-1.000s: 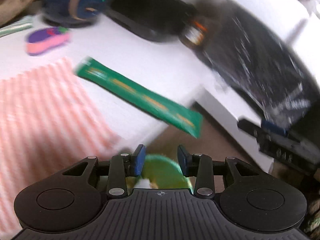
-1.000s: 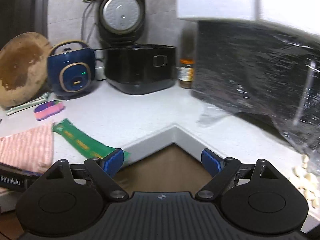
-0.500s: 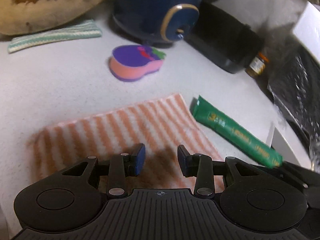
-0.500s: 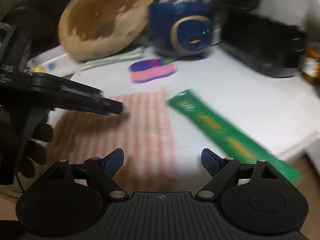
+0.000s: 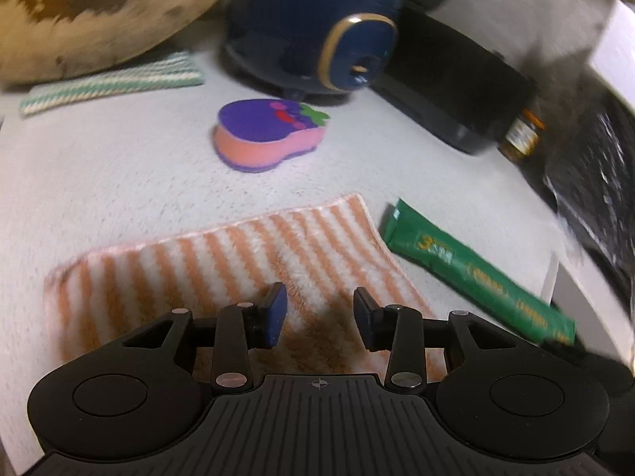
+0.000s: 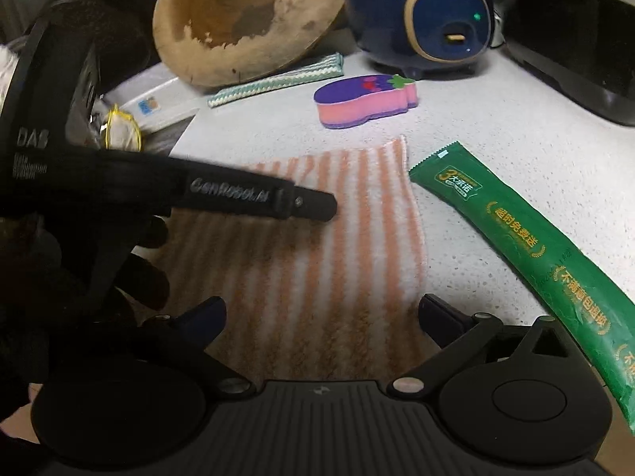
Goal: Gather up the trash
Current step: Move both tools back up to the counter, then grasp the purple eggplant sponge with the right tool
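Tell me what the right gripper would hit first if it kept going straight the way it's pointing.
Most likely the orange-striped cloth: it lies flat on the counter directly ahead of the right gripper, whose opening jaws hold nothing. The green packet lies off to the side.

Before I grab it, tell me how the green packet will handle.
The green packet looks like a long, thin foil sachet, so it will probably flop at both ends if pinched mid-length. Its glossy film may slip between pads. It lies flat on the counter, so nothing suggests it would roll.
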The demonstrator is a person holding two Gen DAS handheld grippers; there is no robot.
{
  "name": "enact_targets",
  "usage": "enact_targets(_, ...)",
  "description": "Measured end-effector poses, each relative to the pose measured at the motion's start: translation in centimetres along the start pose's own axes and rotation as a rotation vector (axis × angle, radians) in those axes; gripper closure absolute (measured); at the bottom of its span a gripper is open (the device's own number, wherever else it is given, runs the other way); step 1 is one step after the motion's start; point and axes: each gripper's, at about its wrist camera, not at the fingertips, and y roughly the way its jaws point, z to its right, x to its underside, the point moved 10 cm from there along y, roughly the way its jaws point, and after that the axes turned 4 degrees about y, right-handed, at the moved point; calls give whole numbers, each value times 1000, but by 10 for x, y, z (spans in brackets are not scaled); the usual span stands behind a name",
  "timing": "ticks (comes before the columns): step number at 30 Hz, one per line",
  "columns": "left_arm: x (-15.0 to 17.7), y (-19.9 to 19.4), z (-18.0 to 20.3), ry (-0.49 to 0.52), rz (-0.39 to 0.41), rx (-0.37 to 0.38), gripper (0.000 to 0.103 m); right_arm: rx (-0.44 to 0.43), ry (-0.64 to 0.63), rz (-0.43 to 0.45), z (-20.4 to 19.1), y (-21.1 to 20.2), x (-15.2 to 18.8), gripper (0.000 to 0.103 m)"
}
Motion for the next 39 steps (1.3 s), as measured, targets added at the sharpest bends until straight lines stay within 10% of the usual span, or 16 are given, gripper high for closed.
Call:
enact_targets(7, -9, -4, -18, -170, -34, 32, 63, -58, -30, -9, 1, -6, -15, 6)
enact_targets(20, -7, -44, -43, -214, 111, 34, 63, 365, -52, 276, 42, 21, -158, 6)
enact_targets(37, 25, -77, -78, -283, 151, 42, 63, 424, 223, 92, 5, 164, -185, 7)
enact_targets(39, 27, -79, -78, -287, 151, 40, 63, 462, 192, 75, 14, 167, -189, 24)
